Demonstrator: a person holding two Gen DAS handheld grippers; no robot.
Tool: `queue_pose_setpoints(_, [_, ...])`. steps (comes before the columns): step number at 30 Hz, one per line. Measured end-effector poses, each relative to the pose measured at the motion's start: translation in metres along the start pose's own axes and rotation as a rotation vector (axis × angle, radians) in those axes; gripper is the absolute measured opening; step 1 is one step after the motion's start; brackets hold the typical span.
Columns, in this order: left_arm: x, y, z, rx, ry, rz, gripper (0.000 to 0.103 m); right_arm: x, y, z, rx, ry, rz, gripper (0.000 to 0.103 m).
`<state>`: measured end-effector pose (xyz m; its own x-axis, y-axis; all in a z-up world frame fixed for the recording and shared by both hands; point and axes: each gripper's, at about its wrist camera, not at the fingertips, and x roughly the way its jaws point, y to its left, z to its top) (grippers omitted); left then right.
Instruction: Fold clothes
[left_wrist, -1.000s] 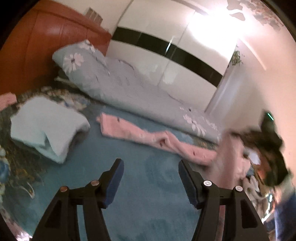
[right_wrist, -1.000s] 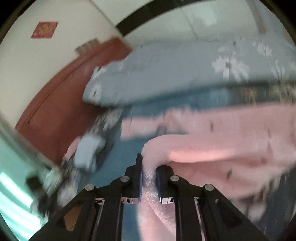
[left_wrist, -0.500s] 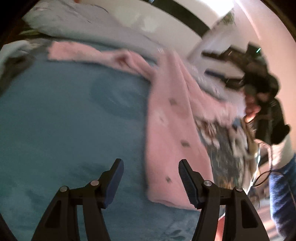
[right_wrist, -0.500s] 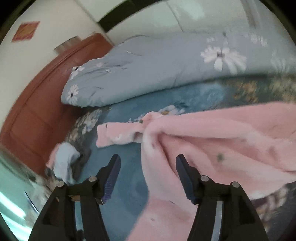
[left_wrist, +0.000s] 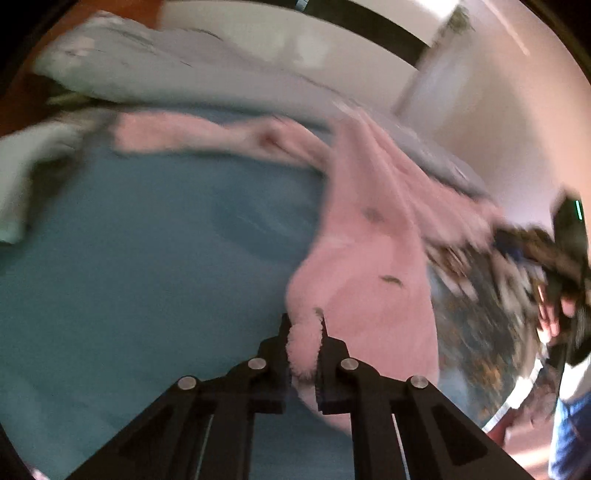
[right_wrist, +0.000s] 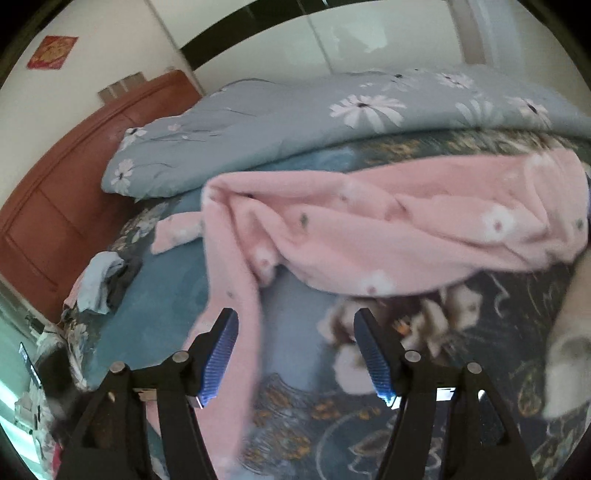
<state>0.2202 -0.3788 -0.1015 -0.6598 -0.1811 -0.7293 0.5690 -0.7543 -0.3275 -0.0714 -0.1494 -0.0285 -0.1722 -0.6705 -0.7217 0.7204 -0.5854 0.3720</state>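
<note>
The left gripper (left_wrist: 303, 325) has its jaws pressed together on a tuft at the near corner of the fluffy pink fleece garment with small white flowers (left_wrist: 373, 258), which bulges out between the black fingers. From that pinch the garment runs away from the camera and slightly rightward, its long axis pointing toward the far side of the bed; a narrower pink strip branches off to the left along the far part of the sheet. The view is blurred, so finer folds cannot be made out

The right gripper (right_wrist: 295, 354) hangs with its jaws spread wide, holding nothing; its blue ribbed pads (right_wrist: 221, 350) flank a hanging band of the same garment (right_wrist: 406, 229), which drops just beside the left pad. Beyond, the bulk of the garment lies crosswise, its long axis left to right, draped over the teal bed sheet with a dark floral border (right_wrist: 155, 325)

To the left of the garment the teal sheet (left_wrist: 147, 258) gives broad open room. Near the bed's left edge sits a small crumpled pile of pale blue and dark clothes (right_wrist: 105, 280). Farther back a grey-blue quilt printed with white daisies (right_wrist: 314, 122) lies along the far edge, against the reddish-brown wooden headboard (right_wrist: 62, 184) and a white glossy wardrobe with a black band (right_wrist: 369, 33)
</note>
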Motion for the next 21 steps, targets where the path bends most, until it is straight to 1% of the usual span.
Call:
queue_pose_setpoints(1, [-0.010,0.020,0.012,-0.018,-0.028,0.054,0.010,0.000,-0.005,-0.003,0.011,0.002,-0.003,0.067])
queue_pose_setpoints(4, [-0.029,0.074,0.046,-0.063,-0.069,0.195,0.010,-0.002,-0.021,-0.014,0.044,0.006,-0.013,0.067])
queue_pose_setpoints(7, [-0.028,0.122,0.079,-0.099,-0.074,0.332,0.010,-0.003,-0.036,-0.024,0.077,0.011,-0.022,0.067])
queue_pose_setpoints(8, [-0.023,0.135,0.088,-0.113,-0.068,0.353,0.010,-0.003,-0.041,-0.028,0.088,0.013,-0.025,0.067])
queue_pose_setpoints(9, [-0.019,0.144,0.093,-0.126,-0.062,0.356,0.010,0.000,-0.045,-0.029,0.103,0.017,-0.027,0.067])
queue_pose_setpoints(10, [-0.015,0.149,0.097,-0.137,-0.058,0.355,0.014,0.002,-0.047,-0.030,0.112,0.021,-0.029,0.067])
queue_pose_setpoints(12, [-0.013,0.149,0.099,-0.147,-0.068,0.332,0.014,0.006,-0.051,-0.033,0.126,0.030,-0.034,0.067])
queue_pose_setpoints(13, [-0.011,0.149,0.100,-0.151,-0.073,0.320,0.018,0.006,-0.054,-0.035,0.127,0.030,-0.042,0.067])
queue_pose_setpoints(14, [-0.012,0.148,0.100,-0.156,-0.081,0.314,0.022,0.005,-0.057,-0.037,0.128,0.030,-0.051,0.067])
queue_pose_setpoints(15, [-0.015,0.146,0.096,-0.159,-0.095,0.321,0.033,0.004,-0.059,-0.039,0.128,0.029,-0.060,0.067])
queue_pose_setpoints(16, [-0.019,0.147,0.093,-0.165,-0.103,0.332,0.041,0.003,-0.062,-0.041,0.128,0.029,-0.069,0.067])
queue_pose_setpoints(17, [-0.023,0.144,0.088,-0.172,-0.114,0.341,0.044,0.000,-0.067,-0.043,0.139,0.022,-0.076,0.067])
queue_pose_setpoints(19, [-0.030,0.141,0.077,-0.188,-0.132,0.354,0.058,-0.007,-0.078,-0.047,0.165,0.004,-0.090,0.067])
queue_pose_setpoints(21, [-0.033,0.143,0.063,-0.218,-0.136,0.348,0.059,-0.012,-0.092,-0.049,0.208,-0.019,-0.099,0.067])
